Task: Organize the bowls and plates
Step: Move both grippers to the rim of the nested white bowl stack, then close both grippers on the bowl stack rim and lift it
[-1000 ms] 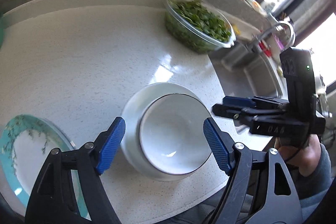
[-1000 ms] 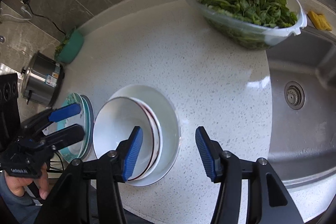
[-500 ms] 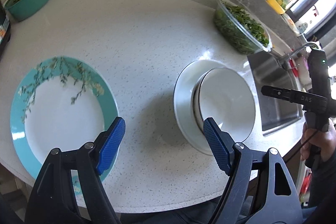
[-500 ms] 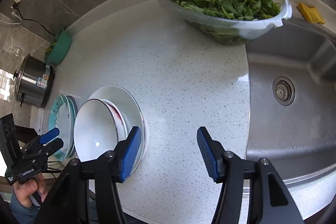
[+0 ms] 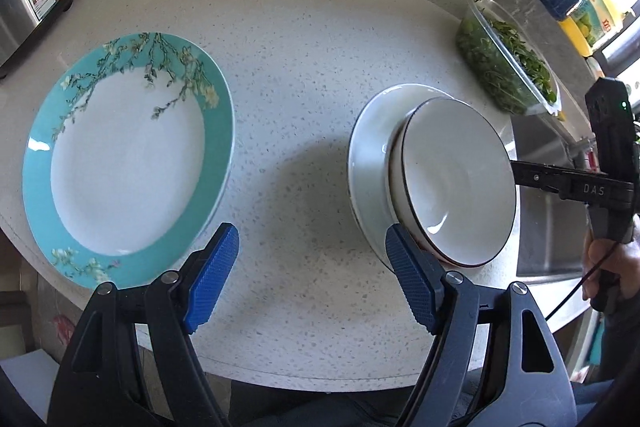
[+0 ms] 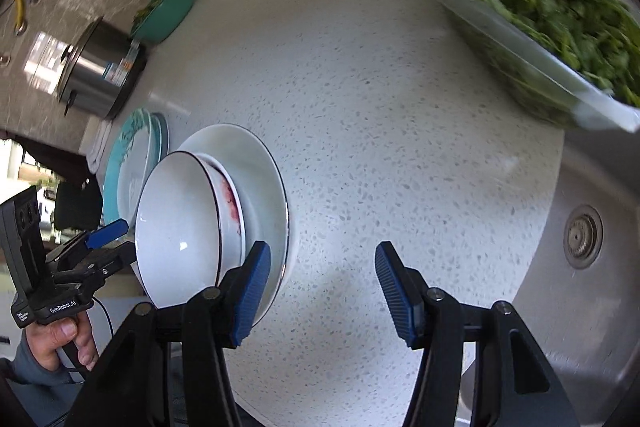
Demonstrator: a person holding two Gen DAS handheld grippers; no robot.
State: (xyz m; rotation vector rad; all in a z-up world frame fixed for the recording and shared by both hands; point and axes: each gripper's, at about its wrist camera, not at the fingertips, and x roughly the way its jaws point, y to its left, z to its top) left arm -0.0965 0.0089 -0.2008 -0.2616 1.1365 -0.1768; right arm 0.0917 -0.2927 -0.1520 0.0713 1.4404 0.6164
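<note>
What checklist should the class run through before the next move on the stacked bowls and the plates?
1. Left gripper fingers open, holding nothing: ok.
2. Right gripper fingers open, holding nothing: ok.
3. Top white bowl nested in the bowl beneath, on the white plate: ok.
4. Lower bowl clean: not ok, reddish smear on its side.
5. Teal floral plate flat on the counter, apart from the bowls: ok.
6. Another plate under the teal one: cannot tell for certain; the right wrist view shows layered rims.
</note>
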